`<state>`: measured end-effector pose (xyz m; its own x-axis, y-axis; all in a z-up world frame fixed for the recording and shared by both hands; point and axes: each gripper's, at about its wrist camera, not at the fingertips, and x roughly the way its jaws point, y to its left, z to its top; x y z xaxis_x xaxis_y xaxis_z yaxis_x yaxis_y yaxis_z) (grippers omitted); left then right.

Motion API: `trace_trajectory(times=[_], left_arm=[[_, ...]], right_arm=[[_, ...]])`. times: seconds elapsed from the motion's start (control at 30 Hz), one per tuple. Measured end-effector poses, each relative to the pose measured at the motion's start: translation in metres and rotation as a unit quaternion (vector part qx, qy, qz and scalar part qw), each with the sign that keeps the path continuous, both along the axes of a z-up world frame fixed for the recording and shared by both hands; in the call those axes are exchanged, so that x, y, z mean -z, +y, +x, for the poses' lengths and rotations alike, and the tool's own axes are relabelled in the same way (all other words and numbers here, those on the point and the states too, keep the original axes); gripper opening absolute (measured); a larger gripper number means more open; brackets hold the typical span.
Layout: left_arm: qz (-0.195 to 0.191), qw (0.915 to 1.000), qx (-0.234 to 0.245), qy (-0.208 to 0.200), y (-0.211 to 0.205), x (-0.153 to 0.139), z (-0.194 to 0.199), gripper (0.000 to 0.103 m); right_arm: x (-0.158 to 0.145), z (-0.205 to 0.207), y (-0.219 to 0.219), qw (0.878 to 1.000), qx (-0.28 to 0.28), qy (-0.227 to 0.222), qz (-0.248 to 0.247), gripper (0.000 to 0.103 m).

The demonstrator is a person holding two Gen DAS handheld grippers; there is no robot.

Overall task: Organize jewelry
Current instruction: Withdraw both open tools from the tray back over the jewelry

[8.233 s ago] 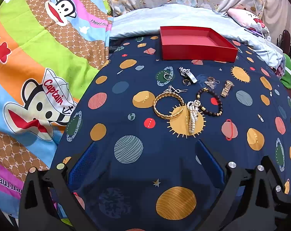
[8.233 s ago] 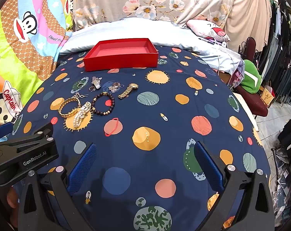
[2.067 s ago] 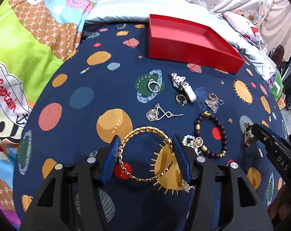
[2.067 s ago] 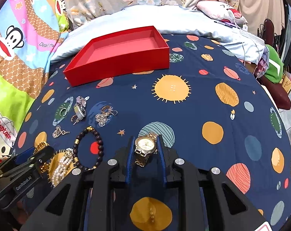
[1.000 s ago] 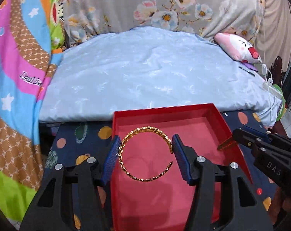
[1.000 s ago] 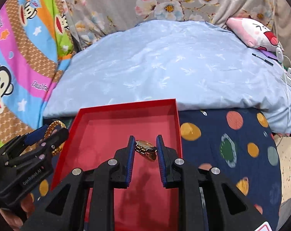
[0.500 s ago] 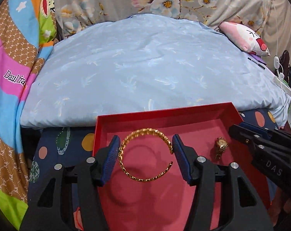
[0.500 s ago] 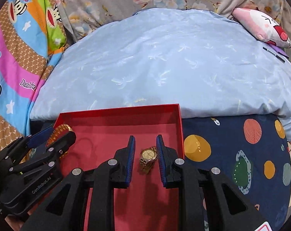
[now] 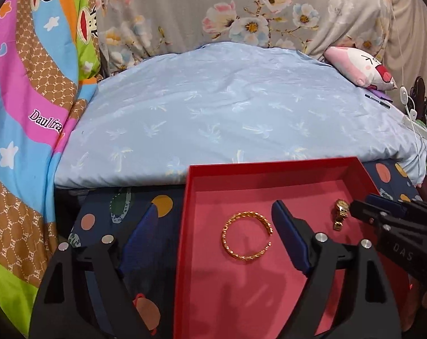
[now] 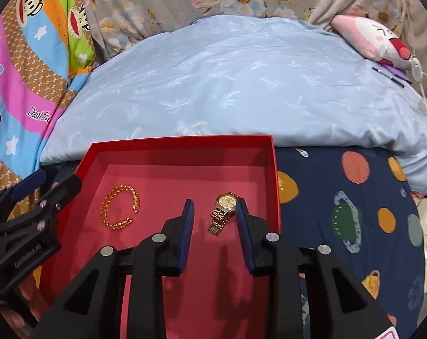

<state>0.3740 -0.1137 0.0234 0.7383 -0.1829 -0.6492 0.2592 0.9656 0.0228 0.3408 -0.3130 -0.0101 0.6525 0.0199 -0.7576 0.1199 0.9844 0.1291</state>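
At the far left hangs a bright cartoon-monkey blanket (image 9: 30, 107) in pink, blue, orange and green bands, and beside it a pale blue quilted duvet (image 9: 227, 107) fills the back of the bed. In front of the duvet, on a navy bedsheet printed with coloured planets (image 10: 354, 212), sits a shallow red cardboard tray with a pinkish-red floor (image 9: 269, 166). The left gripper (image 9: 210, 234) has just been opening and its blue-padded jaws now stand spread wide — the left finger lies outside the tray's left wall, the right finger inside it. Between them, clear of both pads, an open gold chain-link bangle (image 9: 246, 236) lies flat on the tray floor, its gap facing right. Further right in the same tray, near the right wall, rests a gold metal wristwatch with a round pale dial (image 10: 224, 212), dial up and band trailing toward the camera. The right gripper (image 10: 214, 217) has also just been opening; its jaws are parted to either side of the watch — the left pad is clearly off it, the right pad is just beside the case, and I cannot tell whether it touches. At the far right edge a pink-and-white plush pillow (image 10: 374, 36) lies on the duvet.
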Motion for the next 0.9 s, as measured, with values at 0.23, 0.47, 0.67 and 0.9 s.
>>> trace_trajectory(times=[0.23,0.47,0.67,0.9], left_arm=[[-0.013,0.9999,-0.004,0.001,-0.003,-0.001,0.003,0.08],[-0.009,0.9999,-0.006,-0.01,0.018,-0.025,-0.03,0.081],[0.022,0.9997,-0.009,-0.006,0.047,-0.027,-0.096,0.087],[0.019,0.9982,-0.016,0.054,0.085,0.003,-0.179,0.087]], right_arm=[[-0.004,-0.01,-0.009,0.999,0.033,-0.018,-0.024,0.03],[-0.032,-0.056,-0.003,0.998,0.029,-0.04,-0.035,0.03],[-0.025,-0.146,0.017,0.999,0.017,-0.019,-0.026,0.035],[0.011,-0.244,0.053,0.999,0.001,0.034,-0.009,0.035]])
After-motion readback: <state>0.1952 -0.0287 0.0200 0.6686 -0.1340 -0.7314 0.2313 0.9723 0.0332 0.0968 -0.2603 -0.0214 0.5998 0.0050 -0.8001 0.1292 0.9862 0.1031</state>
